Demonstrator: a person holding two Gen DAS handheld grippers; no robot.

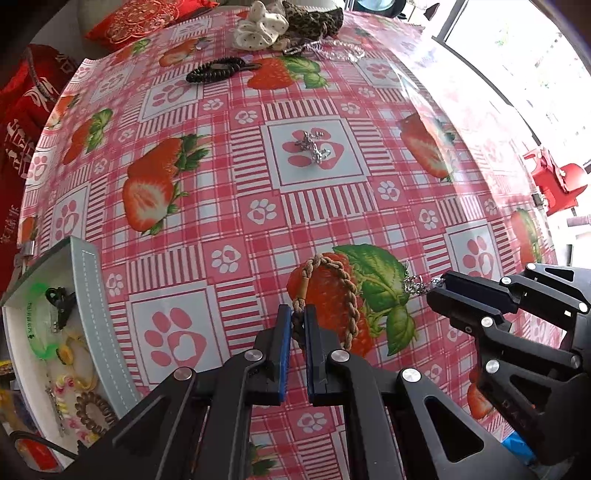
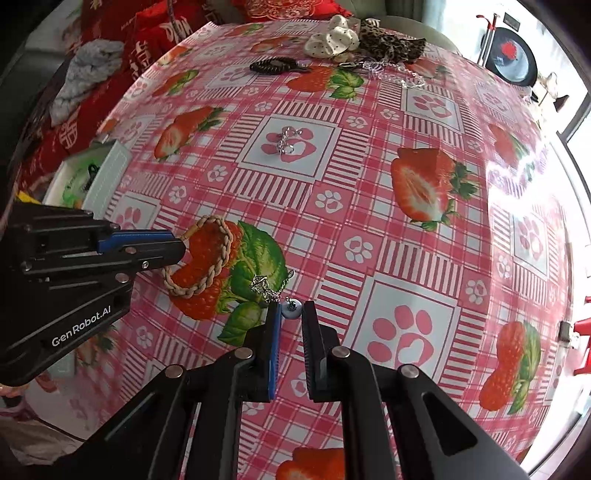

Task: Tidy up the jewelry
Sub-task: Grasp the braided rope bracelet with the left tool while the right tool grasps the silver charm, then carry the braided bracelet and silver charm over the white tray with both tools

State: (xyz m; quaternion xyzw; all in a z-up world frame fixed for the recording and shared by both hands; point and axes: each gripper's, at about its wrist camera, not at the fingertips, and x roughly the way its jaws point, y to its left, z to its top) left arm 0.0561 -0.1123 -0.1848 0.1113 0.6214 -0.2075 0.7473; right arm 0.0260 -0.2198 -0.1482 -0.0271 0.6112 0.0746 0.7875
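A braided tan rope bracelet (image 1: 343, 291) lies on the strawberry tablecloth; it also shows in the right wrist view (image 2: 207, 258). My left gripper (image 1: 298, 314) is shut on its near end. A small silver chain with a pale blue bead pendant (image 2: 290, 310) lies just right of the bracelet. My right gripper (image 2: 290, 314) has its fingers around the bead, a gap still showing; in the left wrist view it (image 1: 439, 286) touches the chain (image 1: 415, 284). Another silver chain piece (image 1: 314, 146) lies in mid-table, also in the right wrist view (image 2: 286, 142).
A white jewelry box (image 1: 88, 295) at the left edge holds hair ties, clips and a green bangle; it shows too in the right wrist view (image 2: 107, 173). At the far edge lie a black coil hair tie (image 1: 214, 70), scrunchies (image 1: 258, 27) and a long silver chain (image 1: 332, 51).
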